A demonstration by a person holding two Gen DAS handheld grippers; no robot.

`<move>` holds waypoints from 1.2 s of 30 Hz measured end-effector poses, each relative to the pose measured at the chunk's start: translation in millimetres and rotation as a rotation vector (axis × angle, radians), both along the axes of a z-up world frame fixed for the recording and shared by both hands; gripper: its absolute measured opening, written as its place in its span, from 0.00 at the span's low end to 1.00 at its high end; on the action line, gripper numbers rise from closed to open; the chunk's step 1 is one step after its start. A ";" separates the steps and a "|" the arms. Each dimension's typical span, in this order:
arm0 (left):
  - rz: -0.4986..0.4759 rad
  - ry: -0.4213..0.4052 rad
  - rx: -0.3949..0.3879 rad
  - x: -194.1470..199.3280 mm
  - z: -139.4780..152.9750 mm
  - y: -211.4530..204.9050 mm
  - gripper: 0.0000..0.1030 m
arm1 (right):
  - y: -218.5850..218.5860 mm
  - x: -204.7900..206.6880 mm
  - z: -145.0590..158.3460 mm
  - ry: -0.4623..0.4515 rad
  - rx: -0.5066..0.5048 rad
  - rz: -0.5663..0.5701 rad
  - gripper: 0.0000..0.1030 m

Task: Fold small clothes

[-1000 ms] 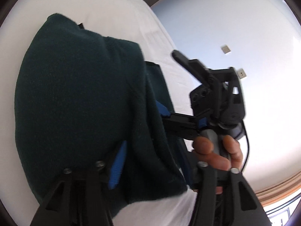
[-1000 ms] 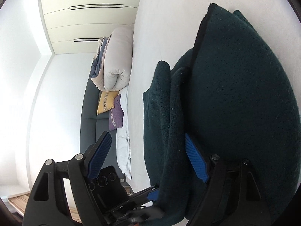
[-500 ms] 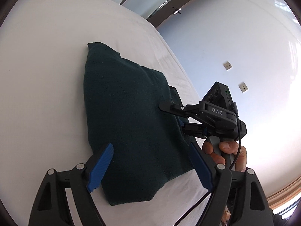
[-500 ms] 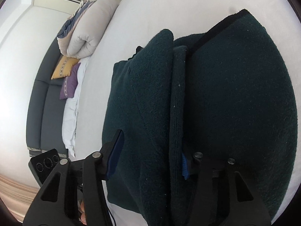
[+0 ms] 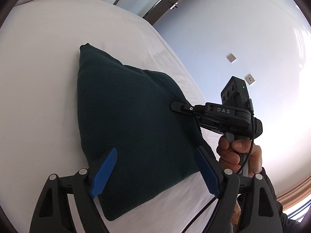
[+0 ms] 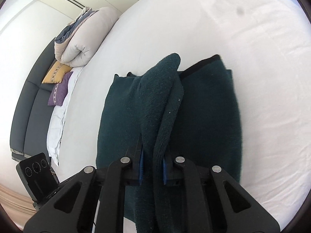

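A dark green knitted garment lies folded on the white bed. My left gripper is open and empty, its blue pads just above the garment's near edge. My right gripper is shut on a raised fold of the garment, pinching its edge above the flat part. In the left wrist view the right gripper reaches in from the right at the garment's right edge, held by a hand.
A rolled duvet, a yellow cushion and a purple cushion lie on a dark sofa beyond the bed. A wall with sockets is to the right.
My left gripper let go of the garment, opened and drew back. The garment came down flat on the bed. My right gripper closed on the garment's edge.
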State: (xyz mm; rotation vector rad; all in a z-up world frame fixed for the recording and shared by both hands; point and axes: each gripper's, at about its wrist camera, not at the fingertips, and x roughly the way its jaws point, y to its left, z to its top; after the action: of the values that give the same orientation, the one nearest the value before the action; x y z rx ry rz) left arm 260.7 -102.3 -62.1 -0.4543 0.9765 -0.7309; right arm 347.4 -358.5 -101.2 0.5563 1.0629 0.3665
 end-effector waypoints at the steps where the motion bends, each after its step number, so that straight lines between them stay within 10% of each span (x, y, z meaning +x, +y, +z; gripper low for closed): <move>1: -0.006 0.000 -0.001 0.6 0.1 -5.1 0.81 | -7.9 -0.7 -1.3 0.006 -0.003 -0.010 0.12; 10: -0.056 0.000 0.060 0.9 -8.1 -35.5 0.81 | -62.0 -4.4 -44.9 0.038 0.114 -0.092 0.14; 16: -0.052 0.008 0.063 -1.3 -12.2 -32.2 0.81 | -85.1 -28.0 -18.8 -0.019 0.107 -0.215 0.53; 22: -0.055 0.011 0.065 -1.7 -16.9 -35.1 0.81 | -68.7 -52.9 10.9 -0.056 0.115 -0.051 0.53; 30: -0.071 0.022 0.069 -1.6 -16.4 -36.3 0.81 | -39.9 -37.6 -26.2 0.083 0.077 -0.010 0.51; 36: -0.076 0.032 0.065 -3.0 -16.0 -37.2 0.81 | -16.4 -20.0 -49.5 0.104 0.104 0.004 0.27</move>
State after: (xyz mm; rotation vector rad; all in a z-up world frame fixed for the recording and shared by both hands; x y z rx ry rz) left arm 257.6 -139.5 -78.1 -0.3752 1.0493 -0.7600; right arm 327.3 -374.8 -150.7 0.6718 1.1496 0.4014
